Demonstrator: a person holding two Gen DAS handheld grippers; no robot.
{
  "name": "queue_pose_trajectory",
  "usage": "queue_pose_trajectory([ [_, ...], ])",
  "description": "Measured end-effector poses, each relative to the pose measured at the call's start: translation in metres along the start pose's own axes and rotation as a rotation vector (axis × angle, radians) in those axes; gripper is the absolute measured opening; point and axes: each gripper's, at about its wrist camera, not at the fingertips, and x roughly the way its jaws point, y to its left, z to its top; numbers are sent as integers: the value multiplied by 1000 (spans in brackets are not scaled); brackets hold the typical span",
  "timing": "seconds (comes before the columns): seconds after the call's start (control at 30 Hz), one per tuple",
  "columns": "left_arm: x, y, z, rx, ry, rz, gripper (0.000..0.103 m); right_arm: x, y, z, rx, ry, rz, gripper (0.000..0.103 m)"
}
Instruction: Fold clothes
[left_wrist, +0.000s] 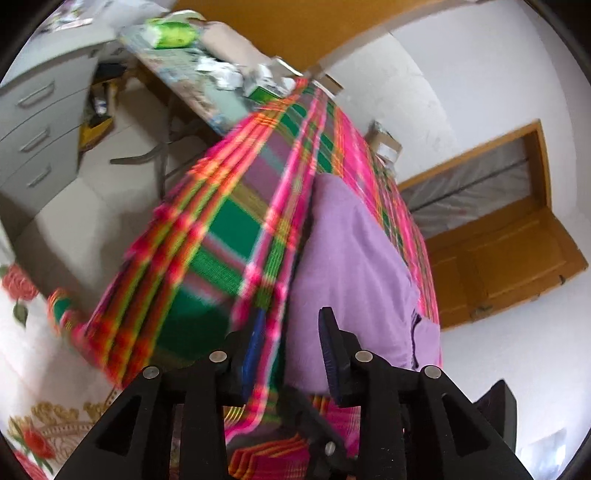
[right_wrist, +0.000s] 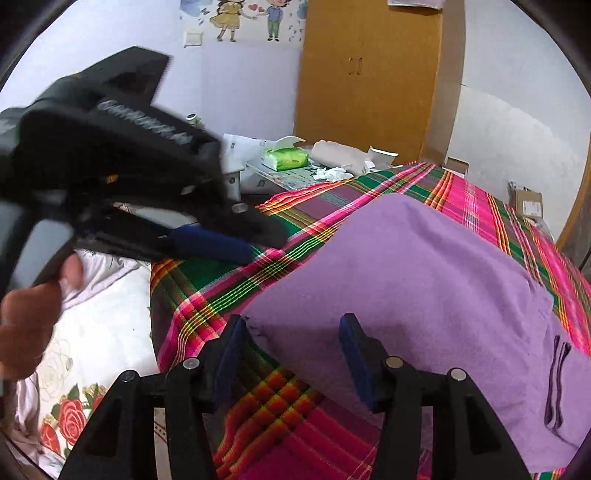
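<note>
1. Purple fleece, the garment (right_wrist: 399, 280) lies spread flat on the plaid blanket (right_wrist: 229, 284), its near corner just beside the blanket's near edge.
2. The right gripper (right_wrist: 291, 347) hovers at that corner, jaws apart, nothing between them.
3. The left gripper (right_wrist: 229, 243), seen from the right wrist, sits over the blanket left of the garment; in its own view its jaws stand apart and empty.
4. Judged step: reaching for a first grasp. Next, each claw likely needs a garment edge to pinch, then lift and carry across.
</note>
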Motion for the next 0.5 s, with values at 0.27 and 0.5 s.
queue_pose_trajectory([
  [0.27,36,-15,33,130,42,-30,31,-3,-4,-2,5,-8,-21,34],
  [0.5,66,-24,58,176,113,-13,31,-7,-5,-4,-14,-22,10,20],
])
